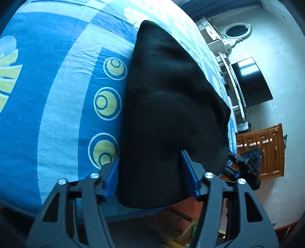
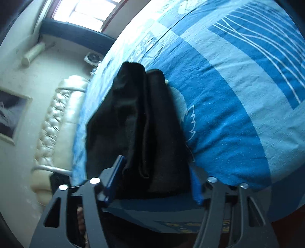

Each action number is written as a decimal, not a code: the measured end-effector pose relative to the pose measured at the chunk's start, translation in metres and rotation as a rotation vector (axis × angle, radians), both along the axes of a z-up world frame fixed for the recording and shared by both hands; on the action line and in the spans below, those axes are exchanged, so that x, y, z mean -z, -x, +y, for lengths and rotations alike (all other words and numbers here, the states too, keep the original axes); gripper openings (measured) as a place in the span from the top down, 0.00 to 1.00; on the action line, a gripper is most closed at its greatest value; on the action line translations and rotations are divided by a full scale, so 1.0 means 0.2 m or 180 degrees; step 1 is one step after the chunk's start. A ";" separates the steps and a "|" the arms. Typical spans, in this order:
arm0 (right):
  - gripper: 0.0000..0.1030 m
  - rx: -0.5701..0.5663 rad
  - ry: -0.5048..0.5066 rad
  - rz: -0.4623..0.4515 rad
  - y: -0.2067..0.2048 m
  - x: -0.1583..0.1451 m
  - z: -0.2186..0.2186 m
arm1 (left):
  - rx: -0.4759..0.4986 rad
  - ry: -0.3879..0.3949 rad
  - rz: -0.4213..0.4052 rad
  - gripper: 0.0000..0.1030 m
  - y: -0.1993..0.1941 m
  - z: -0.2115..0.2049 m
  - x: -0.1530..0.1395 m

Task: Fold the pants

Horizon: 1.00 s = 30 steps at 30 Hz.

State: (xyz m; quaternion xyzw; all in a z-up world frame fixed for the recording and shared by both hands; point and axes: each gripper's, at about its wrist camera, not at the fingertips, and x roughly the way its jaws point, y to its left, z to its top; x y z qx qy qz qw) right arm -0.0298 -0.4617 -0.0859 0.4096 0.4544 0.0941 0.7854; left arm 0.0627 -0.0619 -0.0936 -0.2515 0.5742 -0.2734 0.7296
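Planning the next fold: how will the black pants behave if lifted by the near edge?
The black pants will probably droop, since the cloth already lies in soft ripples on the bedsheet. The stacked layers seen from the right wrist may slide apart. They look light and unbreakable, so a firm pinch through all layers seems safe.

Daylight from the blown-out window [image 2: 83, 13] lights the room coolly with a blue cast, the black pants [image 1: 167, 106] read as a nearly featureless dark mass, the right wrist view is softly motion-blurred, and both fisheye pictures bend strongly and darken at their rounded edges.
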 end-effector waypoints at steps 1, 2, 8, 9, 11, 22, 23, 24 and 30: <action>0.45 0.0000 -0.0008 0.0001 0.00 0.00 0.00 | 0.0013 -0.0011 0.0003 0.50 0.00 0.00 0.00; 0.45 -0.0007 -0.0013 -0.0002 0.00 0.00 0.00 | 0.0023 -0.0029 -0.0004 0.53 -0.01 0.00 -0.01; 0.48 0.0022 -0.0037 -0.0046 0.00 0.01 0.02 | 0.0022 -0.0110 -0.0096 0.64 0.00 -0.01 -0.05; 0.49 0.0025 -0.0050 -0.0049 0.00 0.01 0.03 | 0.0027 -0.0122 -0.0110 0.65 0.00 0.01 -0.05; 0.50 0.0020 -0.0046 -0.0052 0.00 0.01 0.04 | 0.0031 -0.0143 -0.0132 0.66 -0.01 0.00 -0.06; 0.50 0.0028 -0.0025 -0.0068 -0.02 0.01 0.05 | 0.0079 -0.0333 -0.0289 0.68 0.00 -0.01 -0.09; 0.50 0.0026 -0.0023 -0.0068 -0.02 0.02 0.05 | 0.0083 -0.0362 -0.0316 0.69 0.00 -0.02 -0.10; 0.50 0.0023 -0.0022 -0.0069 -0.02 0.02 0.05 | 0.0086 -0.0381 -0.0337 0.69 0.01 -0.02 -0.10; 0.50 -0.0037 -0.0033 -0.0062 -0.05 0.02 0.10 | 0.0069 -0.0531 -0.0473 0.70 0.01 0.00 -0.14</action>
